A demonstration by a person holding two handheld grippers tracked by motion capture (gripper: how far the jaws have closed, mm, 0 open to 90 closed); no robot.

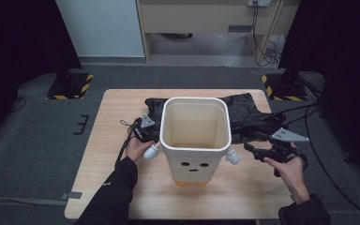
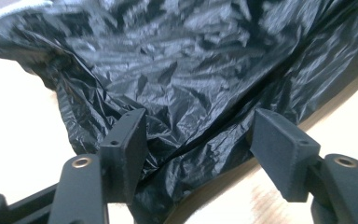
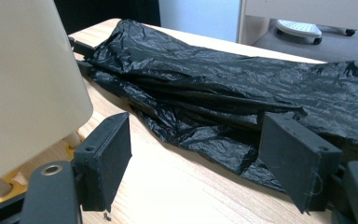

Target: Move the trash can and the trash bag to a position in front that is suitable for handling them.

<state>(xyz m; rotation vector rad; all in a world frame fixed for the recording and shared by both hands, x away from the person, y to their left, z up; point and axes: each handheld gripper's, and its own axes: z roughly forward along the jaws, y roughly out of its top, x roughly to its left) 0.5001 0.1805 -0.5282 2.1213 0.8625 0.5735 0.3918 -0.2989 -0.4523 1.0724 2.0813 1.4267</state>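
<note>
The black plastic bag (image 1: 243, 115) lies crumpled flat on the counter (image 1: 122, 187), spread behind and to both sides of the white bin (image 1: 194, 136). It looks like thin film: very light, limp, slick and easily torn, so it will likely slide and bunch rather than lift as one piece. A pinch on a raised fold or a doubled edge should hold better than a flat patch.

Straight ahead of the left claw (image 2: 198, 140) the bag's wrinkled edge sits between the jaws, which stand apart and press on nothing; the nearest fold is just in front of the pads.

The right claw (image 3: 196, 149) also stands wide, empty, with a thick rolled edge of the bag just ahead of it and slightly toward its right jaw. That roll seems the surest hold. The bin's pale wall rises close beside its left jaw, so a careless sweep could nudge it.
</note>
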